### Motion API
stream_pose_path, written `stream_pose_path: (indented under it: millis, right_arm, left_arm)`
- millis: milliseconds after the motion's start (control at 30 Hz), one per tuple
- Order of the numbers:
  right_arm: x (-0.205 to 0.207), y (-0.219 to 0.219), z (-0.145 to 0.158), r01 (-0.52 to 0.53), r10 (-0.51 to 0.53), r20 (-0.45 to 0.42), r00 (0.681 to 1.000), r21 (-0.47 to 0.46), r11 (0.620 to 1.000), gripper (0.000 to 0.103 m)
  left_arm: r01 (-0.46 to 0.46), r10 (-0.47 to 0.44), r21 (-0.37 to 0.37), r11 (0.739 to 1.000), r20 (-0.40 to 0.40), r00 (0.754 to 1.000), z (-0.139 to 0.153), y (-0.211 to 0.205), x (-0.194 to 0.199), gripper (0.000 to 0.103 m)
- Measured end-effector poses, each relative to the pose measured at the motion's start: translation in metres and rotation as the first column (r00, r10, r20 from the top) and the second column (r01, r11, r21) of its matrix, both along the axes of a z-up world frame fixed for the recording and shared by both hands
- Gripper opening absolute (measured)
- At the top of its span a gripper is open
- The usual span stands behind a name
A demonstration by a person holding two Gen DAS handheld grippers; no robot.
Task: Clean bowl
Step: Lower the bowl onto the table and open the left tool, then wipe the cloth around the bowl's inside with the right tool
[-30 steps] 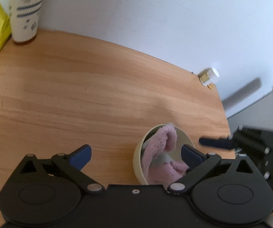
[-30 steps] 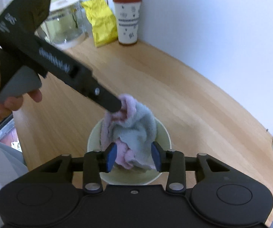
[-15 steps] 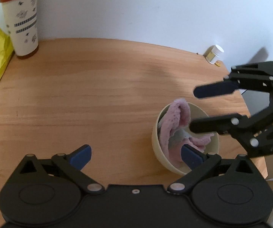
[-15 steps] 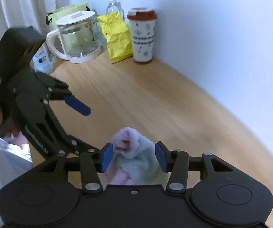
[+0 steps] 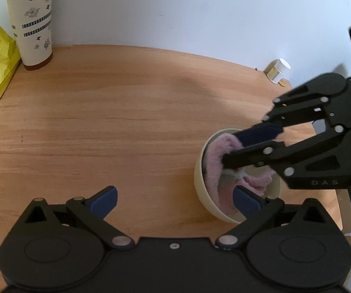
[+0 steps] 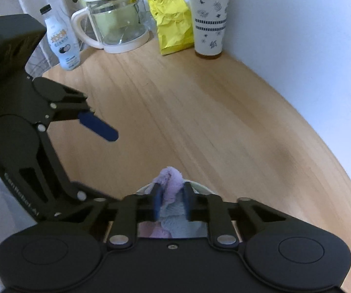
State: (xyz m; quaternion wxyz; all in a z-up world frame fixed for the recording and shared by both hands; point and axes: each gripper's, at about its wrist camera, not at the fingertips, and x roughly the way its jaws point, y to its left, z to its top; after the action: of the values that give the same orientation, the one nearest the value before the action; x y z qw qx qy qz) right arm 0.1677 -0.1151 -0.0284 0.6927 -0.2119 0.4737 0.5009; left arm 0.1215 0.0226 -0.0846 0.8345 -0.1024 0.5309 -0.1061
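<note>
Two jaws of the right gripper [image 6: 171,204] clamp the pink cloth [image 5: 215,156] inside the cream bowl [image 5: 201,185] on the tabletop [image 5: 126,122]; the left gripper [image 5: 174,200] stands wide open, one finger inside the bowl. Wiping appears about to start, calling for a steadied bowl.

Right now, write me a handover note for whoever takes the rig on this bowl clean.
Right gripper: shut on the pink cloth, pinching its upper fold inside the bowl.
Left gripper: open, holding nothing, one finger by the bowl's near rim.
Bowl stands on the wooden table, cloth bunched in it.
Done: cloth gripped.
Left: steady the bowl, wipe its inside, take the cloth out.
</note>
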Motion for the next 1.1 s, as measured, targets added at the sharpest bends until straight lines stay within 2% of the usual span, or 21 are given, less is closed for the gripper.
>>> stream_pose_path:
  millis: [167,333,433,467,533,633,767,833,1033,1067,1100]
  right_arm:
    - [0.002,-0.015,-0.003,0.062,-0.063,-0.031,0.998,-0.028,0.998,0.013]
    - [-0.004,-0.023,-0.014,0.082,-0.085,-0.033,0.996,-0.078,0.994,0.013]
    - [-0.008,-0.019,-0.026,0.084,-0.090,-0.047,0.995,-0.105,0.991,0.013]
    - [-0.009,-0.017,-0.028,0.081,-0.087,-0.048,0.995,-0.111,0.990,0.013]
    - [-0.011,-0.014,-0.033,0.078,-0.084,-0.047,0.995,-0.122,0.990,0.013]
    - [-0.010,-0.009,-0.041,0.075,-0.083,-0.056,0.995,-0.140,0.987,0.013]
    - [-0.006,-0.008,-0.047,0.080,-0.092,-0.076,0.993,-0.146,0.986,0.013]
    - [-0.004,-0.008,-0.049,0.084,-0.097,-0.084,0.992,-0.145,0.986,0.013]
    - [-0.007,-0.009,-0.041,0.076,-0.087,-0.069,0.994,-0.147,0.986,0.015]
    - [-0.007,-0.010,-0.037,0.071,-0.081,-0.060,0.995,-0.145,0.987,0.019]
    - [-0.007,-0.012,-0.034,0.068,-0.076,-0.055,0.996,-0.143,0.987,0.030]
  left_arm:
    - [-0.029,0.029,-0.069,0.997,0.005,1.000,0.001,0.007,0.003,0.102]
    - [-0.082,0.075,-0.127,0.989,-0.057,0.996,-0.006,0.016,0.009,0.101]
    - [-0.076,0.069,-0.148,0.986,-0.052,0.996,-0.005,0.017,0.010,0.099]
    - [-0.064,0.057,-0.150,0.987,-0.050,0.997,-0.005,0.016,0.010,0.096]
    - [-0.037,0.029,-0.142,0.989,-0.054,0.998,-0.006,0.013,0.011,0.082]
    - [-0.009,0.000,-0.132,0.991,-0.062,0.998,-0.009,0.009,0.012,0.070]
    - [0.010,-0.019,-0.131,0.991,-0.070,0.997,-0.013,0.004,0.013,0.060]
    - [0.018,-0.027,-0.128,0.992,-0.070,0.997,-0.014,0.002,0.015,0.048]
    - [0.070,-0.078,-0.105,0.992,-0.076,0.994,-0.014,-0.006,0.018,0.033]
    - [0.078,-0.085,-0.099,0.992,-0.078,0.993,-0.014,-0.007,0.019,0.033]
    - [0.084,-0.092,-0.094,0.992,-0.078,0.993,-0.014,-0.008,0.019,0.029]
